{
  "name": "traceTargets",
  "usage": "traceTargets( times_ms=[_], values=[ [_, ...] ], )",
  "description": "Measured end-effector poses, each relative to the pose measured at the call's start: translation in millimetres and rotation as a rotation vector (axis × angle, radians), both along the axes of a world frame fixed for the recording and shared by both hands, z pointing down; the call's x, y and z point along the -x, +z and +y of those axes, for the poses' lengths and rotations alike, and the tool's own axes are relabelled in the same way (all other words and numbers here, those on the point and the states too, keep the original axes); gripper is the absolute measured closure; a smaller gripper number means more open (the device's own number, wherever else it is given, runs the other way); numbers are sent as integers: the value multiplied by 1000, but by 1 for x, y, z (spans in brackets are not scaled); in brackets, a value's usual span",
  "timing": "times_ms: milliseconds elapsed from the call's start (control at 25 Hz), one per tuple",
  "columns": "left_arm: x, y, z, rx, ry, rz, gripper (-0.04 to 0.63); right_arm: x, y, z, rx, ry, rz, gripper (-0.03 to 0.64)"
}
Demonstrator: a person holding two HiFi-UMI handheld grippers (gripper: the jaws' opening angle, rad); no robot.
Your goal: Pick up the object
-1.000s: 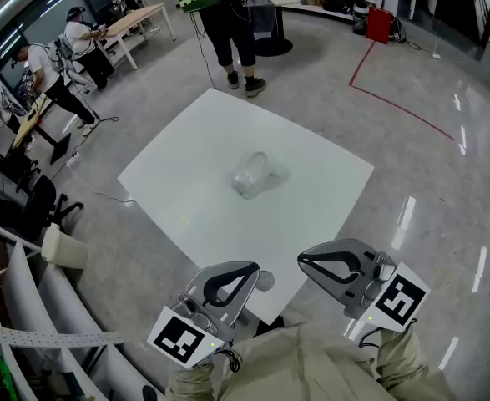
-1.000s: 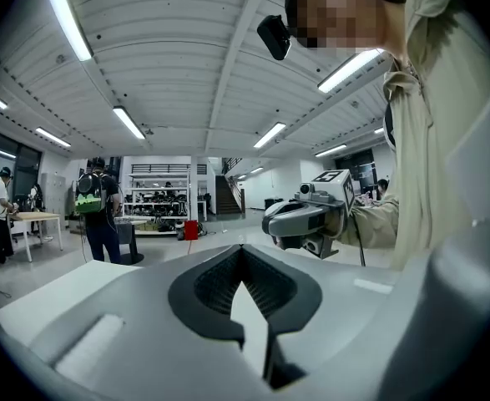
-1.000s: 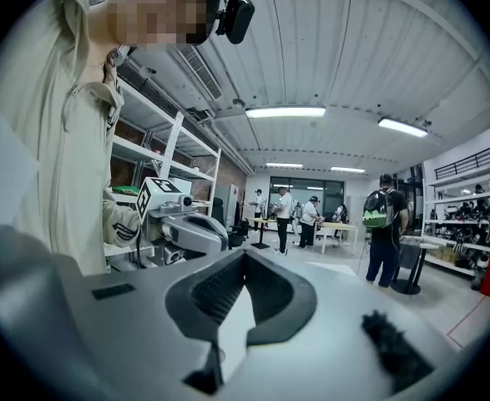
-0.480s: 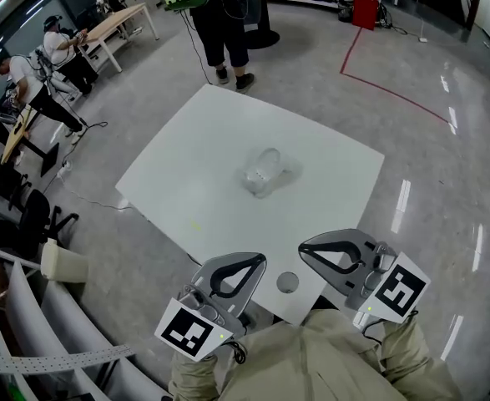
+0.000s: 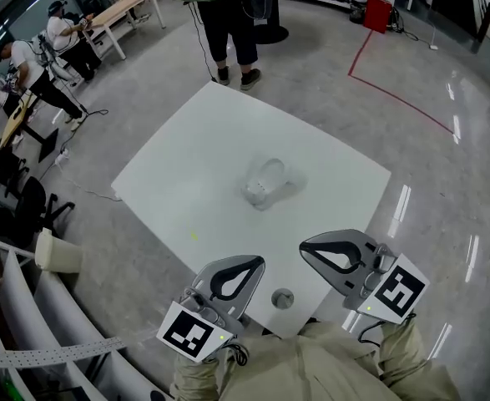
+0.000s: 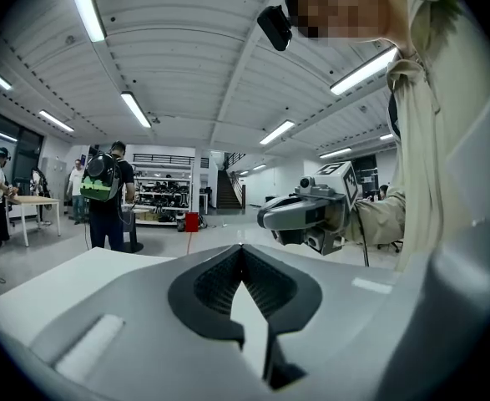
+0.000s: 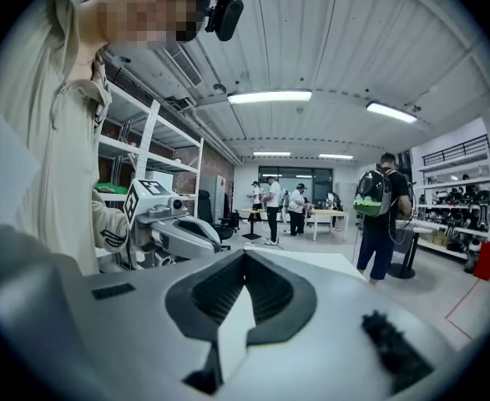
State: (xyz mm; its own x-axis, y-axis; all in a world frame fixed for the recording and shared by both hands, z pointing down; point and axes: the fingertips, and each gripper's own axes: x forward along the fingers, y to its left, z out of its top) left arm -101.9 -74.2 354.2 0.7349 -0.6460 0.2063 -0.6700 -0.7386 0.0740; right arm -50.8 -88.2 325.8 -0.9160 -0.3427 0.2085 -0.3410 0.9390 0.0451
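The object (image 5: 265, 182) is a translucent whitish thing, perhaps a clear plastic container on its side. It lies near the middle of the white square table (image 5: 186, 182) in the head view. My left gripper (image 5: 260, 262) and right gripper (image 5: 304, 249) hover side by side over the table's near corner, well short of the object. Both are shut with nothing between the jaws. In the left gripper view the shut jaws (image 6: 242, 247) point across the table, with the right gripper (image 6: 307, 211) beside them. The right gripper view shows shut jaws (image 7: 245, 253) and the left gripper (image 7: 174, 232). Neither gripper view shows the object.
A small grey round disc (image 5: 283, 298) sits on the table's near corner between the grippers. A person with a green backpack (image 5: 228, 23) stands at the far side of the table. Other people work at desks (image 5: 36, 65) far left. Chairs and a white rail (image 5: 36, 257) stand at the left.
Both grippers have moved forward over the table's near corner, still shut. The table and the object sit slightly nearer and lower in the head view.
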Motion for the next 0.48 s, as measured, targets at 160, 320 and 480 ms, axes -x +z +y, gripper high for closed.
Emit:
traceTargets(
  times_ms=[160, 320, 480],
  values=[
    [1, 10, -20, 34, -48, 1, 588, -4, 9, -27, 35, 17, -19, 621],
    [7, 25, -44, 61, -100, -4, 588, -7, 31, -64, 79, 86, -4, 621],
    [13, 51, -74, 110, -118, -47, 526, -4, 60, -109, 162, 164, 17, 618]
  ],
)
